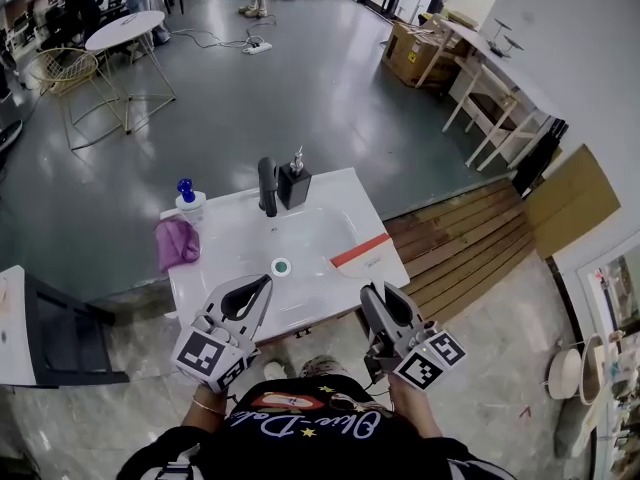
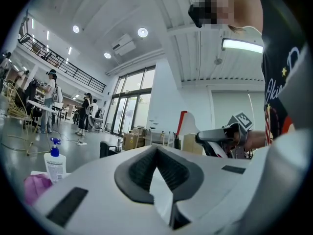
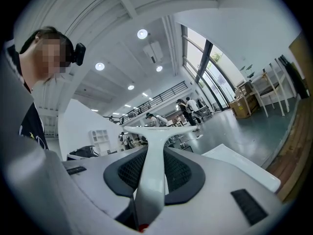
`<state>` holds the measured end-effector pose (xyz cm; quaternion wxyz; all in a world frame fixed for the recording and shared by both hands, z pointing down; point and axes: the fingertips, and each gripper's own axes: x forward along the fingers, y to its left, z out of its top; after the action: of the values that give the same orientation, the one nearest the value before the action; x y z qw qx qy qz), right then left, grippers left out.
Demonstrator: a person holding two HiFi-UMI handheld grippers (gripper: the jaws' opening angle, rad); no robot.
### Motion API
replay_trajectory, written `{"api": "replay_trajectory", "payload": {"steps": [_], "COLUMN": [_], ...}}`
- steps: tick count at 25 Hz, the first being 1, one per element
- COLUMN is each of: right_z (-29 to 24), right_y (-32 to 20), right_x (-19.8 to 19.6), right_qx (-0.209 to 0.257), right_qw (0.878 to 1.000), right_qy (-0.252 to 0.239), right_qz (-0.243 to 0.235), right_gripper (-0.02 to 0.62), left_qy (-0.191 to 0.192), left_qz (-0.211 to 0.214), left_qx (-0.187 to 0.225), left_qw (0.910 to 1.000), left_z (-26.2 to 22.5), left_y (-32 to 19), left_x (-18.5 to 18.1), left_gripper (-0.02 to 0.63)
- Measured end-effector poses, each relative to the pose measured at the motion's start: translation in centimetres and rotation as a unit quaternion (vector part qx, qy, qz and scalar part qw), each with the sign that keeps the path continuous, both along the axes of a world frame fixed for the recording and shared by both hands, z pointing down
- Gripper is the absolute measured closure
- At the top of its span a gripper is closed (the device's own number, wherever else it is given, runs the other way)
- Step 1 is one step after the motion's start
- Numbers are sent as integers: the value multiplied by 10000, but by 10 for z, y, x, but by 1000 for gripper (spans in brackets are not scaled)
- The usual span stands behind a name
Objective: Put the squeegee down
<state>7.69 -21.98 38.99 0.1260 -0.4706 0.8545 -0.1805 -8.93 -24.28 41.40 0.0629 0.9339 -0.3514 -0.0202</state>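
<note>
A white squeegee with a red-edged blade (image 1: 362, 251) hangs level over the right side of the white sink (image 1: 230, 268). My right gripper (image 1: 373, 294) is shut on its handle. In the right gripper view the handle runs between the dark pads out to the T-shaped head (image 3: 159, 130). From the left gripper view the blade (image 2: 184, 123) stands just beyond the right gripper (image 2: 203, 137). My left gripper (image 1: 266, 282) is over the sink's front edge. Its tips (image 2: 156, 148) meet with nothing between them.
On the sink stand a dark faucet (image 1: 267, 185), a black soap dispenser (image 1: 294, 183) and a blue-capped bottle (image 1: 188, 200). A pink cloth (image 1: 176, 241) lies at its left. A green drain (image 1: 281, 266) sits in the basin. Wooden decking (image 1: 470, 238) lies right, a dark cabinet (image 1: 60, 328) left.
</note>
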Motion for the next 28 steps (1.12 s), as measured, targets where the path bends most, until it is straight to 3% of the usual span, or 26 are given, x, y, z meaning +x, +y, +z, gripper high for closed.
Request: {"api": "replay_trajectory", "payload": {"steps": [9,21,28], "right_z": [5,8,11], "right_y": [-7,-38,-52], "right_x": [16,25,34], "right_qx": [-70,-98,-153], "right_qw": [9999,9996,9991], "right_qy": [-26,-154,-206], "right_qz": [136,-220,-343], "right_gripper": [482,483,482], "left_qy": [-68,-161,-216], "left_qz": [37,-435,-463], "left_qx": [-41,-286,-302], "left_qw": [10000,9985,9982], "left_z": [2,4,2], "left_y": [-4,-17,-27], "left_x": [9,12,26], "left_gripper": [597,597,597]}}
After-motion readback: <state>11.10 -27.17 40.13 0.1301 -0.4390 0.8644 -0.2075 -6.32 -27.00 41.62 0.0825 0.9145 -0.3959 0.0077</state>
